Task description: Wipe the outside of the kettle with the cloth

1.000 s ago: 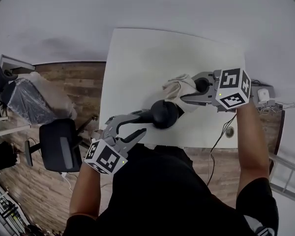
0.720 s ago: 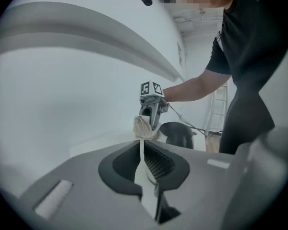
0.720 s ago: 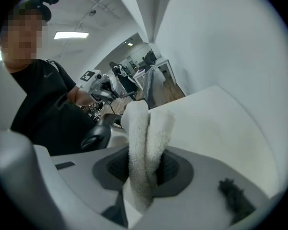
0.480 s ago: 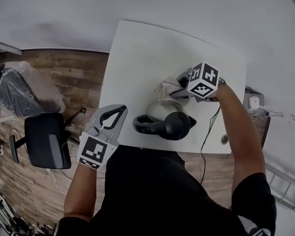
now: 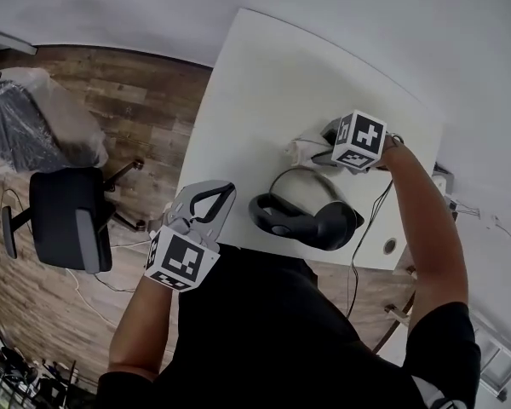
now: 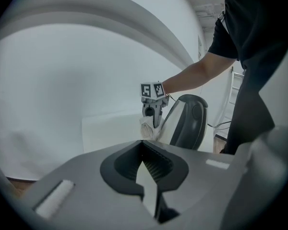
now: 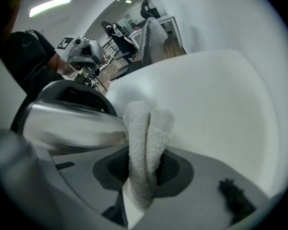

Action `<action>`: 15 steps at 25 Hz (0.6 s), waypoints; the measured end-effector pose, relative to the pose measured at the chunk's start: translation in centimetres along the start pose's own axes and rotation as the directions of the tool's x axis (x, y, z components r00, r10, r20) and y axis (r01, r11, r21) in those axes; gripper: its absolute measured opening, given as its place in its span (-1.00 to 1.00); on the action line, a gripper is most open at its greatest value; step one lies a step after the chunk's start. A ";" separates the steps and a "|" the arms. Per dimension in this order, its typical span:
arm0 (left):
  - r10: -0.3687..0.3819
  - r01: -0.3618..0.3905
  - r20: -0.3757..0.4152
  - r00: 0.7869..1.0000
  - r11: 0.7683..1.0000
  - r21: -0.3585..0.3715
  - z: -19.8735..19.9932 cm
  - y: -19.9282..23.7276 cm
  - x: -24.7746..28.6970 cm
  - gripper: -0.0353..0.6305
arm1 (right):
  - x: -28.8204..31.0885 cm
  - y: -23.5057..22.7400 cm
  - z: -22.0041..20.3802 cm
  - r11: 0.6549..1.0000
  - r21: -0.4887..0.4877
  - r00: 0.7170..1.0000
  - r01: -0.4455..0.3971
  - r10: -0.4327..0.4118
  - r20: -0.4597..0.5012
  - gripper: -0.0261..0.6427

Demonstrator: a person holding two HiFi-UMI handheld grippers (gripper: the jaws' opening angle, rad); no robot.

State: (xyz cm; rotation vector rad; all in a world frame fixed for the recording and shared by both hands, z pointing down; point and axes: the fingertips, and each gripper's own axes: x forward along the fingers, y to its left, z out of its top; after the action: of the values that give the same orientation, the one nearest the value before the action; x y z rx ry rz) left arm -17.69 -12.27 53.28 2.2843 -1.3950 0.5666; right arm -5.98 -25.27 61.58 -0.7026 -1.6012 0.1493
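Kettle [image 5: 311, 216] on white table [image 5: 264, 83], wood floor [image 5: 140, 122] and black chair [image 5: 64, 220] off kettle's left. Right gripper [image 7: 143, 178] clamped on folded cloth [image 7: 144, 128] against kettle's far side; left gripper [image 6: 151, 176] closed on nothing, left of kettle

Black short-sleeve tee [image 5: 264, 331]; grey left gripper [image 5: 227, 191] & right gripper [image 5: 313, 152] w/ b&w marker cubes [image 5: 180, 260], dark ribbing inside fingers [image 6: 105, 195].

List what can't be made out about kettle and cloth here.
- Contact: cloth and kettle sit side by side in the right gripper view, touch unclear. The right gripper covers it in the head view.
- Kettle base: under its lid in the head view, behind the gripper body in the right gripper view.
- Cloth's size: bunched between the fingers.
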 end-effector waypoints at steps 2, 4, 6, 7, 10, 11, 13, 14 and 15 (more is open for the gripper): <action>0.005 -0.005 0.008 1.000 1.000 -0.009 -0.4 0.5 -0.3 -0.87 | -4.1 2.5 2.7 0.991 -0.133 1.000 0.012 -0.015 -0.022 -0.61; 0.021 -0.020 0.020 1.000 1.000 -0.016 -0.5 1.2 -0.7 -0.87 | -7.7 5.8 5.4 0.959 -0.283 0.997 -0.003 -0.020 -0.077 -0.61; 0.037 -0.036 0.032 0.999 0.999 -0.021 -0.5 1.7 -1.3 -0.87 | -9.5 9.0 6.9 0.916 -0.396 0.985 -0.068 -0.001 -0.172 -0.61; 0.043 -0.043 0.038 0.998 0.999 -0.021 -0.4 1.9 -1.6 -0.87 | -9.9 10.5 7.1 0.894 -0.433 0.973 -0.116 0.015 -0.229 -0.61; 0.060 -0.059 0.054 0.997 0.998 -0.028 -0.2 2.2 -2.1 -0.87 | -9.6 13.2 7.2 0.844 -0.478 0.929 -0.242 0.059 -0.365 -0.61; 0.064 -0.062 0.057 0.996 0.998 -0.031 -0.2 2.2 -2.2 -0.87 | -9.2 13.4 7.3 0.835 -0.483 0.919 -0.264 0.066 -0.389 -0.61; 0.067 -0.065 0.061 0.996 0.997 -0.034 -0.3 1.9 -2.2 -0.88 | -8.0 12.8 7.5 0.830 -0.481 0.909 -0.283 0.071 -0.412 -0.61; 0.070 -0.068 0.063 0.996 0.997 -0.036 -0.3 1.8 -2.3 -0.88 | -7.2 12.2 7.5 0.831 -0.478 0.907 -0.285 0.073 -0.415 -0.61; 0.075 -0.073 0.064 0.995 0.997 -0.040 -0.5 1.8 -2.4 -0.87 | -6.4 11.6 7.6 0.833 -0.473 0.907 -0.285 0.076 -0.413 -0.61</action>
State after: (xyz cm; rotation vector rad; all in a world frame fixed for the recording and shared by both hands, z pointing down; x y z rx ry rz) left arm -20.40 -10.98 52.58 2.2482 -1.5138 0.4883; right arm -9.10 -16.95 49.16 -1.2360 -1.1917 -0.2901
